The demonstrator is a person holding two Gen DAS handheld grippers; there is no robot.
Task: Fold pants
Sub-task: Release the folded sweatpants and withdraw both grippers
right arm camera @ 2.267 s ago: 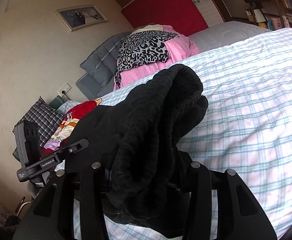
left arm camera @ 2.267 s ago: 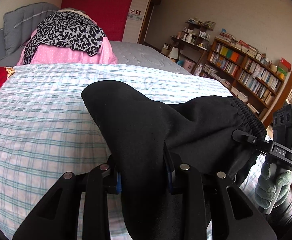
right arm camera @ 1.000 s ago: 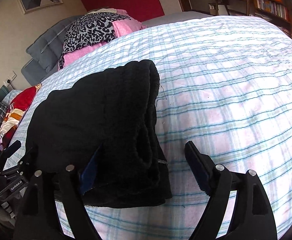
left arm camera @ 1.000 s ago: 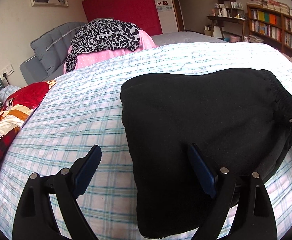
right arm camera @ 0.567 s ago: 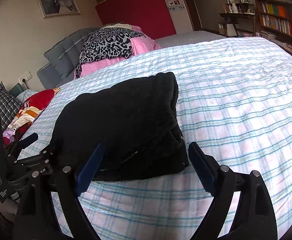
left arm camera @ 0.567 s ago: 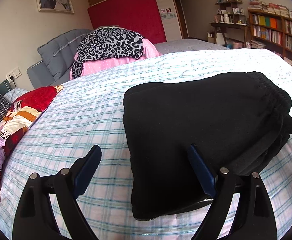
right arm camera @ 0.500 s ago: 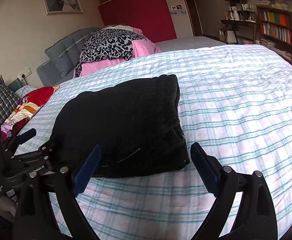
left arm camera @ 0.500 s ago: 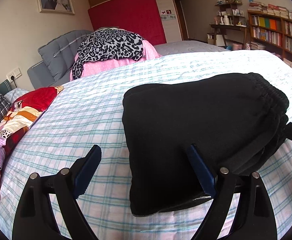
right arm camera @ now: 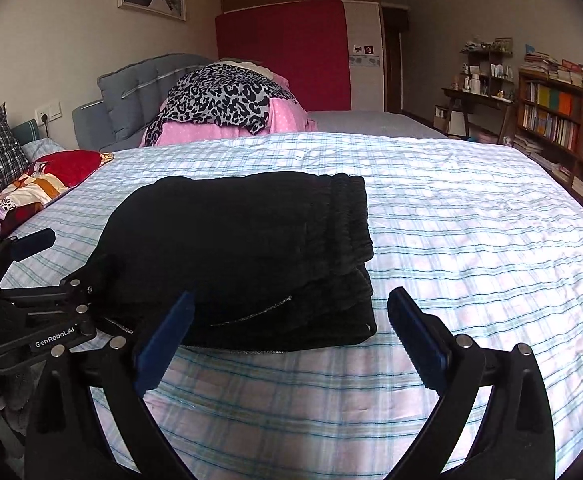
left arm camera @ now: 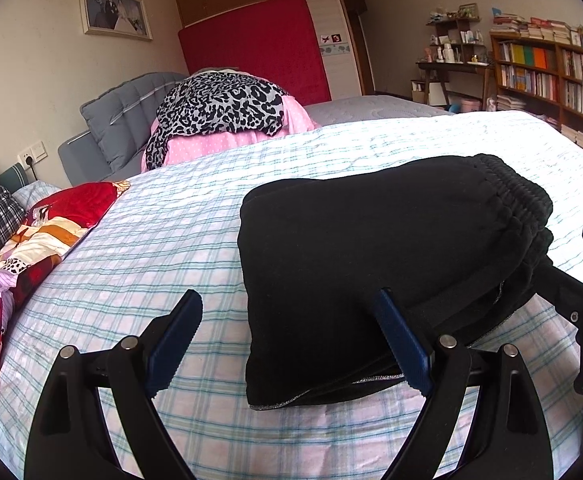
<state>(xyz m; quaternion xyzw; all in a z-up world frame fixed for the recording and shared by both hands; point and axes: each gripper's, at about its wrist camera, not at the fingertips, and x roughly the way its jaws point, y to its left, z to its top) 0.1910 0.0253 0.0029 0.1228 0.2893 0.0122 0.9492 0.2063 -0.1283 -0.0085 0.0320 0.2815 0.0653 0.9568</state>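
Pants [right arm camera: 243,256], black and of a thick soft knit, lie folded into a compact, roughly rectangular stack on the bed [right arm camera: 471,240], near its front edge. A ribbed elastic waistband [right arm camera: 351,216] forms the stack's right-hand end in the right wrist view, and a thin pale hem line shows along the lower front layer. Bed cover is a crinkled white fabric with a teal and pink plaid.

Left gripper [left arm camera: 291,344]: fingers spread wide, gripping nothing; blue ridged pads [left arm camera: 175,336] on black arms. In the left wrist view its right-hand pad overlaps the near edge of the stack; contact cannot be told. Right gripper [right arm camera: 291,340]: fingers likewise spread wide and empty, just in front of the stack and apart from it.

Bookcase [right arm camera: 563,120] at the right wall holds rows of upright books with further books piled on top. A leopard-print garment [right arm camera: 219,100] drapes over a pink dotted heap [right arm camera: 287,118] by the grey padded headboard [right arm camera: 139,88]. A red patterned quilt [left arm camera: 31,240] lies at the left edge of the bed.

Compared with 2.3 s ago, both grippers have released the fabric, which then hung pinched between closed fingers; the stack now rests flat on the bed, and both grippers have drawn slightly back since 0.5 s ago
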